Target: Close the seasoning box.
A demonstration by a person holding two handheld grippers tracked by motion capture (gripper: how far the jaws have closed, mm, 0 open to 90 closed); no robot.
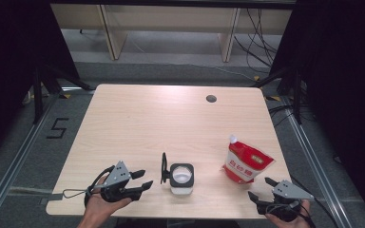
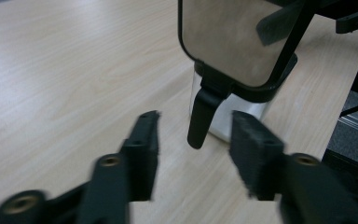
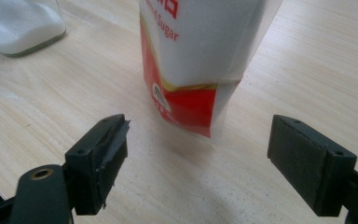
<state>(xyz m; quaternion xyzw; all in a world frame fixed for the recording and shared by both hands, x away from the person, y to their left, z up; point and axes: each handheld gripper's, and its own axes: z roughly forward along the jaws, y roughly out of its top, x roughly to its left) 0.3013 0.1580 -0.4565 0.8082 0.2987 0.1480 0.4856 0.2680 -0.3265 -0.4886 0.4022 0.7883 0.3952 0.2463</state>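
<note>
A square glass jar (image 1: 182, 176) holding white granules stands near the table's front edge, its black-framed lid (image 1: 163, 167) swung upright on the left side. My left gripper (image 1: 144, 177) sits just left of the lid with its jaws apart. In the left gripper view the lid (image 2: 233, 37) rises ahead and its black clasp (image 2: 200, 119) hangs in front of the gap of the left gripper (image 2: 193, 156), untouched. A red-and-white sugar pouch (image 1: 245, 164) stands to the right. My right gripper (image 1: 260, 187) is wide open just short of the pouch (image 3: 200, 56), nothing between the fingers of the right gripper (image 3: 198, 149).
The light wooden table (image 1: 147, 123) has a round cable hole (image 1: 211, 99) at the back right. Both hands rest at the table's front edge. The jar (image 3: 18, 23) shows at the upper left of the right gripper view. Dark curtains and floor rails flank the table.
</note>
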